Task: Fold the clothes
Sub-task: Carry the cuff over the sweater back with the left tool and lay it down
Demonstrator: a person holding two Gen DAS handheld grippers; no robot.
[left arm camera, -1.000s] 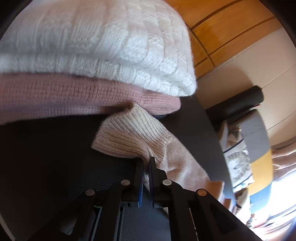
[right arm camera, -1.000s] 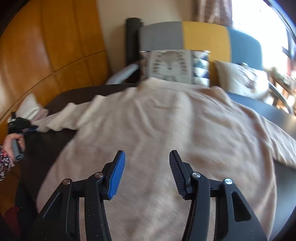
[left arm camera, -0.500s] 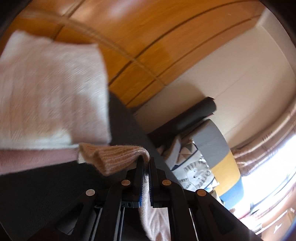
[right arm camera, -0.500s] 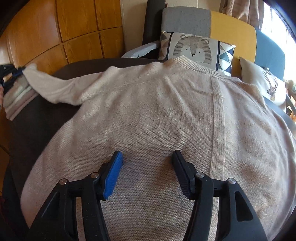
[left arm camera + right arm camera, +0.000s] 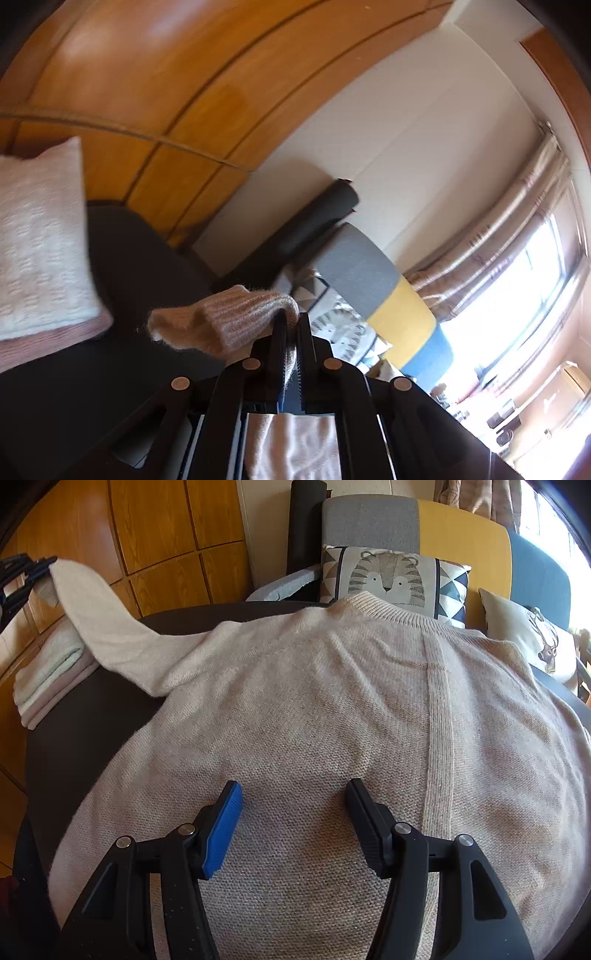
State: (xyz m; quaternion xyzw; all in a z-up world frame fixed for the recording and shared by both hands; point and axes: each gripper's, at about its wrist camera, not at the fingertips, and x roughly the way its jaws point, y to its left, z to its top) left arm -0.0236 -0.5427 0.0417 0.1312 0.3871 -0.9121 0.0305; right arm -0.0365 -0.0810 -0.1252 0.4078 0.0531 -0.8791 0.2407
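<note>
Pinching the sweater (image 5: pixel 314 709) cuff (image 5: pixel 229 321), the left gripper (image 5: pixel 291 332) holds it aloft.

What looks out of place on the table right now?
Only the sweater's sleeve: the left gripper has pinched its cuff and holds it above the table, while the body lies flat. The folded stack looks tidy.

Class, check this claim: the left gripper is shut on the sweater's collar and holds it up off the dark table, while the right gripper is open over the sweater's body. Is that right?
Not quite. The left gripper is shut on the sweater's sleeve cuff, not the collar, which lies by the tiger cushion in the right wrist view. The right gripper is indeed open over the body.
</note>
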